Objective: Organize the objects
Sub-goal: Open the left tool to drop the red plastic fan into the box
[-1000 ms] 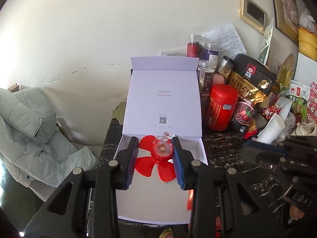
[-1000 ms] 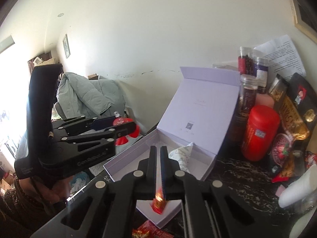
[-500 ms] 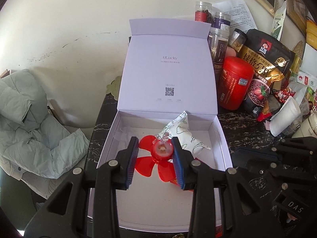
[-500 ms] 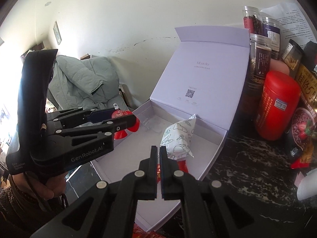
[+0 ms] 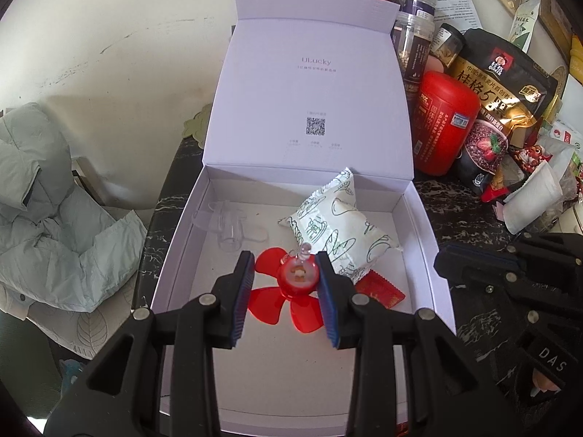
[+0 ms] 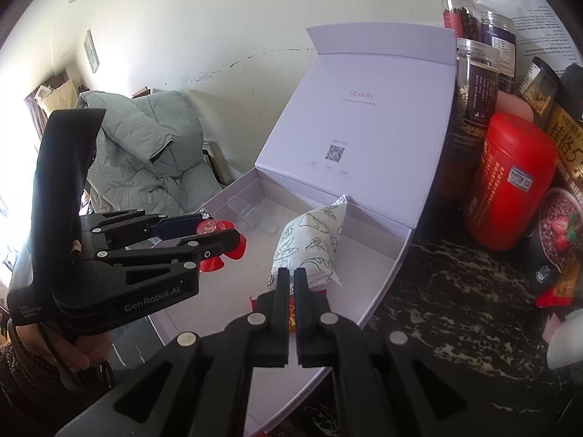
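Left gripper [image 5: 284, 280] points steeply down over the open white box [image 5: 422, 218], jaws pinching the hub of a red flower-shaped toy [image 5: 291, 291] with petals hanging below; it hangs above the near-middle of the box floor. A hand [image 6: 73, 349] in a dark knit sleeve holds its handle at the near left.

Right gripper [image 6: 290, 284] also tilts down at the near right part of the box, jaws pressed almost together, pinching a small red packet [image 6: 291, 313].

Inside the box: a printed white pouch [image 5: 339, 225] at far right, a clear plastic piece [image 5: 229, 225] at far left, the red packet just near the pouch. Box lid stands upright against the wall.

Box sits on a dark marbled table [image 5: 448, 196]. Right of it: a red canister [image 5: 444, 123], jars [image 5: 415, 43], a black oats bag [image 5: 503, 83], paper sheet behind. Left of the table a grey-green jacket [image 5: 47, 218] lies on a chair. Plain cream wall beyond.

Versus a second ago: both grippers have dropped lower and tipped further down, now close over the box floor; grips unchanged.
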Tool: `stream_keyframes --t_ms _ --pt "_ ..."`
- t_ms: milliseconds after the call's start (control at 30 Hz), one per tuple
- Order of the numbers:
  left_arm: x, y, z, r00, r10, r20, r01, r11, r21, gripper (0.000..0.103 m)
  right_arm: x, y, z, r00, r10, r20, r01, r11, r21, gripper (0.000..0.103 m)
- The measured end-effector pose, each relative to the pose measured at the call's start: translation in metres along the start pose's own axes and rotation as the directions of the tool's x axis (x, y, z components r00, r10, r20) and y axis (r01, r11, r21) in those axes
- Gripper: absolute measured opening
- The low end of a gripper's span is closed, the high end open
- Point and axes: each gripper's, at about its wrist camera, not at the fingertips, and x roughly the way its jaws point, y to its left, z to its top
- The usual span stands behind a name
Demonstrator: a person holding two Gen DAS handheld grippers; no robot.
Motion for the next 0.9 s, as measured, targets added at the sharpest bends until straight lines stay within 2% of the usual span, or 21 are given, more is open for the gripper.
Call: stream_keyframes --t_ms 167,267,333,400,533,700,800,900 --pt "0.011 0.004 -0.005 0.999 -0.015 -0.045 0.015 1.0 -0.015 0.032 0.005 0.002 -0.002 1.0 0.011 -0.017 -0.011 1.0 -0.011 0.003" --pt "0.015 0.006 -0.006 0.998 -0.017 -0.06 0.016 1.0 -0.025 0.032 0.006 0.002 -0.002 1.0 0.019 -0.022 -0.02 1.0 -0.008 0.007" --pt "0.016 0.006 -0.006 0.997 -0.012 -0.071 0.01 1.0 -0.025 0.032 0.006 0.002 -0.003 1.0 0.014 -0.025 -0.014 1.0 -0.005 0.013" --pt "0.016 0.005 -0.008 0.997 -0.007 -0.08 0.005 1.0 -0.022 0.032 0.006 0.002 -0.003 1.0 0.01 -0.026 -0.01 1.0 -0.004 0.031" --pt "0.017 0.004 -0.01 0.994 0.0 -0.106 -0.002 1.0 -0.018 0.034 0.004 0.003 -0.003 1.0 0.006 -0.022 -0.006 1.0 0.001 0.038" --pt "0.01 0.005 -0.011 0.994 0.022 -0.104 -0.025 0.999 -0.025 0.06 -0.002 0.006 -0.005 1.0 -0.006 -0.015 0.006 1.0 0.0 0.042" --pt "0.003 0.005 -0.011 0.994 0.042 -0.097 -0.045 0.999 -0.026 0.068 -0.007 0.007 -0.005 1.0 -0.013 -0.013 0.013 1.0 0.0 0.042" --pt "-0.005 0.005 -0.011 0.995 0.056 -0.088 -0.059 0.998 -0.029 0.069 -0.015 0.009 -0.006 1.0 -0.019 -0.006 0.019 1.0 0.003 0.043"
